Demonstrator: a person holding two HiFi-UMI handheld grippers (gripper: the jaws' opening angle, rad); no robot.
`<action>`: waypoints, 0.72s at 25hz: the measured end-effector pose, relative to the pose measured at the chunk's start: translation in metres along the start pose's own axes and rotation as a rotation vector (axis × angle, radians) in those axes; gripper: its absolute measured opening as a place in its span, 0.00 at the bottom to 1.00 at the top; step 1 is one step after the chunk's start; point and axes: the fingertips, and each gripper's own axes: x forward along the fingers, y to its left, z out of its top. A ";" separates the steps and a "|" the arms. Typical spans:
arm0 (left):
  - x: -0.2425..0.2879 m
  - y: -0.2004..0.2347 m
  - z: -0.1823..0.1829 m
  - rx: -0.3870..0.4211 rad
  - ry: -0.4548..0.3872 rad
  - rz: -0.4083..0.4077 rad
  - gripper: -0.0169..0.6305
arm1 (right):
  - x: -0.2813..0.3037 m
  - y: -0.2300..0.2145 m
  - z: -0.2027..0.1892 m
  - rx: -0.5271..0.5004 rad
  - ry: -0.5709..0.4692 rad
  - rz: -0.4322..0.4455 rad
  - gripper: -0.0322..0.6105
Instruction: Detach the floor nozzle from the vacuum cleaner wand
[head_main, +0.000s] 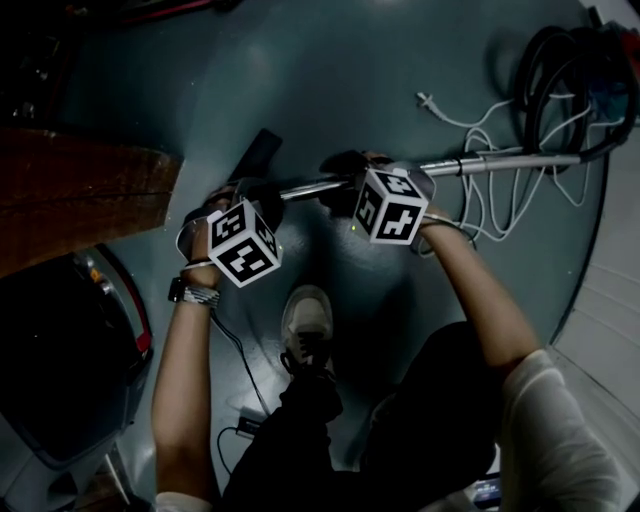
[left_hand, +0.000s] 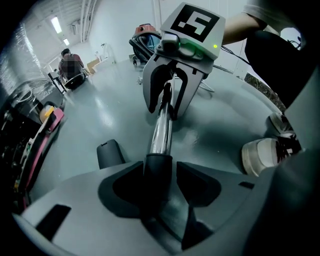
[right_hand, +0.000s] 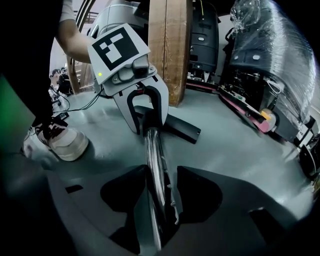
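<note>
The chrome vacuum wand (head_main: 500, 160) runs level above the grey floor, from the hose at the upper right down to my two grippers. My right gripper (head_main: 342, 190) is shut on the chrome tube (right_hand: 152, 155). My left gripper (head_main: 245, 192) straddles the wand's black end collar (left_hand: 159, 167); its jaws stand open, with a slim gap on each side of the collar. The black floor nozzle (head_main: 258, 155) lies on the floor just beyond the left gripper, apart from the wand. The nozzle (left_hand: 110, 152) shows low and to the left in the left gripper view, and as the nozzle (right_hand: 182, 129) behind the left gripper (right_hand: 145, 112).
My pale shoe (head_main: 306, 320) stands just below the grippers. A wooden board (head_main: 80, 190) juts in from the left. The coiled hose (head_main: 570, 70) and a white cable (head_main: 490, 200) lie at the upper right. Wrapped equipment (right_hand: 270, 65) lines one side.
</note>
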 end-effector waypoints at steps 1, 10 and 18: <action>0.002 0.000 -0.001 -0.008 0.001 0.000 0.35 | 0.001 0.000 0.000 0.000 -0.001 0.003 0.37; 0.002 -0.011 -0.003 -0.018 -0.007 -0.012 0.30 | 0.002 0.017 -0.005 -0.060 0.007 0.077 0.33; -0.003 -0.035 -0.005 -0.039 -0.044 -0.019 0.30 | -0.002 0.037 -0.008 -0.082 0.026 0.128 0.31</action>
